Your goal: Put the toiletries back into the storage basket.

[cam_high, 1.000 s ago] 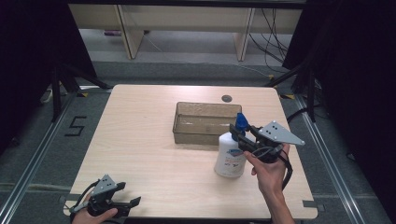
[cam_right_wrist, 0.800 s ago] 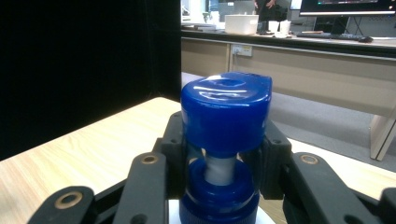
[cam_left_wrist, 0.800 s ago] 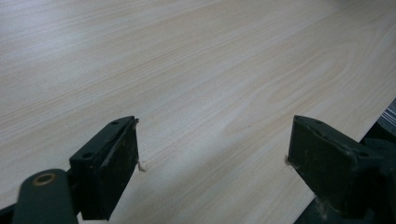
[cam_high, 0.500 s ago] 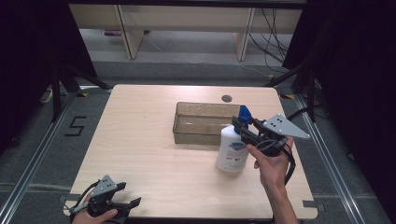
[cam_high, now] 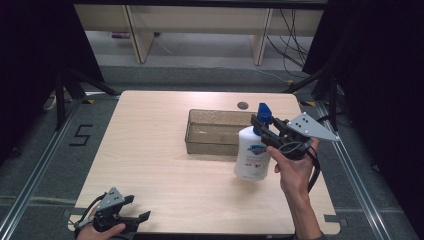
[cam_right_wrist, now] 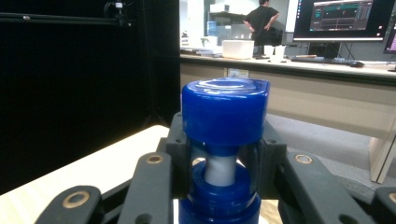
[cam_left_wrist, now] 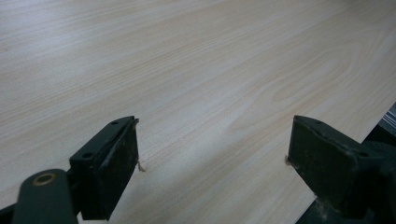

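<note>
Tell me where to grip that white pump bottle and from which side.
Grip the bottle at the narrow neck under its blue pump head, coming in level from the side. The head overhangs the neck, so it probably cannot slip down. The right gripper holds it there.

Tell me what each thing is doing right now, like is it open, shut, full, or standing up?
White bottle: upright, gripped at its neck, near the tray; whether it rests on the table or is lifted, I cannot tell.
Blue pump cap: on the bottle, above the jaws.
Right gripper: shut on the bottle's neck.
Left gripper: open, holding nothing, low over the table.
Clear tray: nothing visible inside it.
</note>
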Tool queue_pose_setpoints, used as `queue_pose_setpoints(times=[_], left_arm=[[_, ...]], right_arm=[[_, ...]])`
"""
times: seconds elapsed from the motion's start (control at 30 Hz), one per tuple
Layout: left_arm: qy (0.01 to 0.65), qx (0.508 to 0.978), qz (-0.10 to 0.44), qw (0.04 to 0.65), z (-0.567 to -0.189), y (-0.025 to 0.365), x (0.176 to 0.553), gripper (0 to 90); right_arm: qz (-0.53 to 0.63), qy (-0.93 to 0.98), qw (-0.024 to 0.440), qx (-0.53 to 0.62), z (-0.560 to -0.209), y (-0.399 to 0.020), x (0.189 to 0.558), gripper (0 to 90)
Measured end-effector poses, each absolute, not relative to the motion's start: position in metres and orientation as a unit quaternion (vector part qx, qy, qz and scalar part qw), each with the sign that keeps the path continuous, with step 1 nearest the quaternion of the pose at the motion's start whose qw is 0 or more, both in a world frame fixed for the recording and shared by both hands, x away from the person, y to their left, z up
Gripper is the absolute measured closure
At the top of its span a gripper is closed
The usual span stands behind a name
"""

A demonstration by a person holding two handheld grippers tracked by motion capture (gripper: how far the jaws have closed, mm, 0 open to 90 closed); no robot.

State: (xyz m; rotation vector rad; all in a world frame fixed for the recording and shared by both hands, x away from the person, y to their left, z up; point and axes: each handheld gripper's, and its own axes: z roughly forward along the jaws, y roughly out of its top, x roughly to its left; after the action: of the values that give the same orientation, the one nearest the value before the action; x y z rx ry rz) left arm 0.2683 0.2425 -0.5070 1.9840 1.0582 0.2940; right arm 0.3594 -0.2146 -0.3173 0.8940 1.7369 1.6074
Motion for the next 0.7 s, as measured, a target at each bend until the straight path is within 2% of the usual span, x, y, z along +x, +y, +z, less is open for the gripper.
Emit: queue_pose_setpoints(times=[0.7], left_arm=[[0.424, 0.787, 0.114, 0.433, -0.507, 0.241, 0.268, 15.6]], right_arm=[[0.609, 0.656, 0.294, 0.336, -0.287, -0.212, 0.381, 66.0]])
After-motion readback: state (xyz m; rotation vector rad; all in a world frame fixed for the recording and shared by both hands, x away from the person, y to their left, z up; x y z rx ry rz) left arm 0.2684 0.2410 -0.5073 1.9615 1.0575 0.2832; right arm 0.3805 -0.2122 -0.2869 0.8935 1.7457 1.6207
